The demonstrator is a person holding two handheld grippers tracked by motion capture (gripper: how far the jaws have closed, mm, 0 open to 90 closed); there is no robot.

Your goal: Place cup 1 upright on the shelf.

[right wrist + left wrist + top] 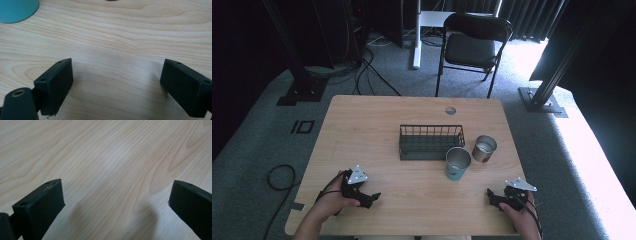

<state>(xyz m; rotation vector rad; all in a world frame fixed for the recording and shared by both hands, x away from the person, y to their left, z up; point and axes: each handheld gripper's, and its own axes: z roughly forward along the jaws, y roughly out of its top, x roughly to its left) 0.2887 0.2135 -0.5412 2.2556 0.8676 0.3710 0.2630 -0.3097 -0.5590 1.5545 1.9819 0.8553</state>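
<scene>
A teal cup [457, 164] with a metal inside stands near the middle of the wooden table [377, 115], its base showing as teal cup [17, 10] at the top left of the right gripper view. Beside it to the right is a brown metal cup [484, 148]. Behind them sits a dark wire basket [430, 142]. My left gripper [371, 197] rests low at the front left, held by a hand, jaws wide apart over bare wood [115, 195]. My right gripper [492, 196] sits at the front right, also open with nothing between its jaws [117, 82].
A round cable hole [450, 110] marks the table's far edge. A black folding chair [472, 45] stands beyond the table. Black frame posts [302, 80] and cables [279, 177] lie on the grey carpet around it.
</scene>
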